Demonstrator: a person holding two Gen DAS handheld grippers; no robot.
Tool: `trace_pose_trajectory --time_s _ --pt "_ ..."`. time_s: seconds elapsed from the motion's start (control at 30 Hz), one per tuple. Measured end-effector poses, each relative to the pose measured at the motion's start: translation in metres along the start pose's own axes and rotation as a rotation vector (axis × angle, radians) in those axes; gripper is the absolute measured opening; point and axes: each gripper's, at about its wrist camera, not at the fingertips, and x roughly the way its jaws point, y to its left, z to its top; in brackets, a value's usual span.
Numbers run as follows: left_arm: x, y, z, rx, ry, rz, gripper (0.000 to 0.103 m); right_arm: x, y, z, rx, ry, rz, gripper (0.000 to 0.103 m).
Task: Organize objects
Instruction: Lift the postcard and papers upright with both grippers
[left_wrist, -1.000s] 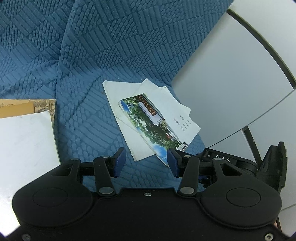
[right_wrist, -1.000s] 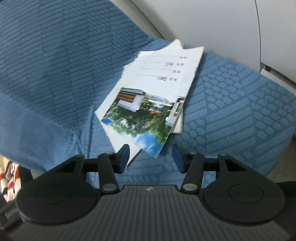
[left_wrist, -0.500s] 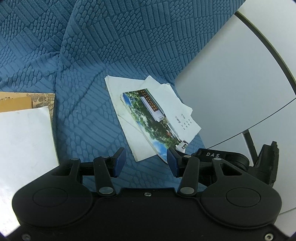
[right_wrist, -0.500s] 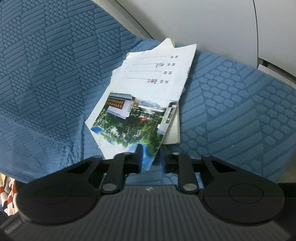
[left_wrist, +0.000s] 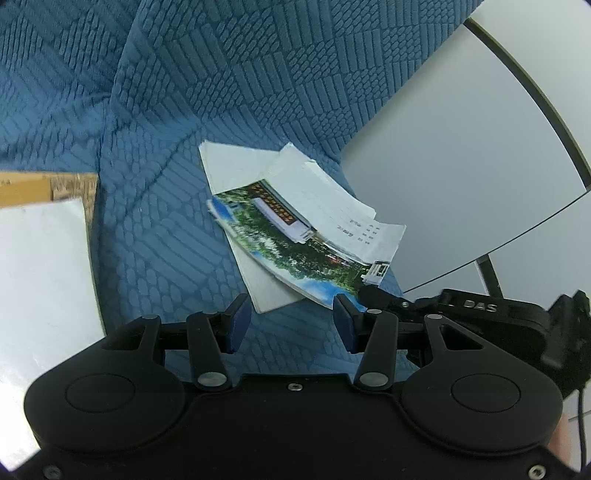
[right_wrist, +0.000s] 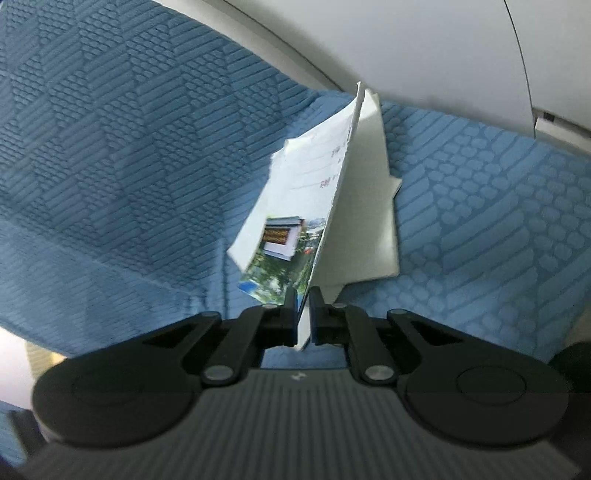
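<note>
Blue quilted fabric (left_wrist: 229, 92), stitched in blocks of ribs and pebbles, carries the task's thing: a small stack of papers (left_wrist: 295, 236). Its top leaf is a glossy photo card (left_wrist: 291, 251) showing trees, sky and a building with a red sign; beneath and behind it lie white sheets (left_wrist: 332, 199), one printed with short lines of characters, their corners fanned out unevenly.

Your left wrist view shows the stack resting on the fabric just ahead of your left gripper (left_wrist: 291, 325), whose jaws stand spread with nothing between them. At the lower right corner of the stack it also shows your right gripper (left_wrist: 373, 297) from outside, its black body (left_wrist: 491, 314) marked DAS, tips at the card's blue corner. This view alone shows a white sheet over a brown cover (left_wrist: 40, 258) at the left edge, well apart from the stack, and a pale grey panel (left_wrist: 461, 166) at the right.

Your right wrist view shows what the other cannot: the jaws of your right gripper (right_wrist: 303, 306) have just been closing and now pinch the near corner of the stack, which rises edge-on from the fabric (right_wrist: 129, 155), card (right_wrist: 284, 258) and printed sheet (right_wrist: 314, 170) facing left, a blank white sheet (right_wrist: 365, 221) to the right. The far corner of the stack reaches towards the grey panel (right_wrist: 424, 44); whether any edge touches the fabric you cannot tell
</note>
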Motion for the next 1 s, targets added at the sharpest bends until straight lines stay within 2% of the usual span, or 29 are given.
trace_pose_trajectory --time_s 0.2,0.47,0.6,0.8,1.0 --pt "0.003 0.014 0.0 -0.117 0.038 -0.113 0.049 -0.015 0.009 -0.005 0.024 0.017 0.071 0.008" --pt "0.01 0.053 -0.001 -0.399 0.079 -0.275 0.052 -0.035 0.015 -0.015 0.065 0.046 0.176 0.008" --pt "0.014 0.066 -0.005 -0.501 0.097 -0.331 0.053 -0.043 0.019 -0.019 0.08 0.061 0.223 0.008" --pt "0.019 0.076 -0.011 -0.568 0.101 -0.354 0.053 -0.051 0.018 -0.024 0.122 0.08 0.276 0.007" --pt "0.022 0.087 -0.014 -0.602 0.079 -0.333 0.044 -0.055 0.005 -0.029 0.192 0.11 0.32 0.007"
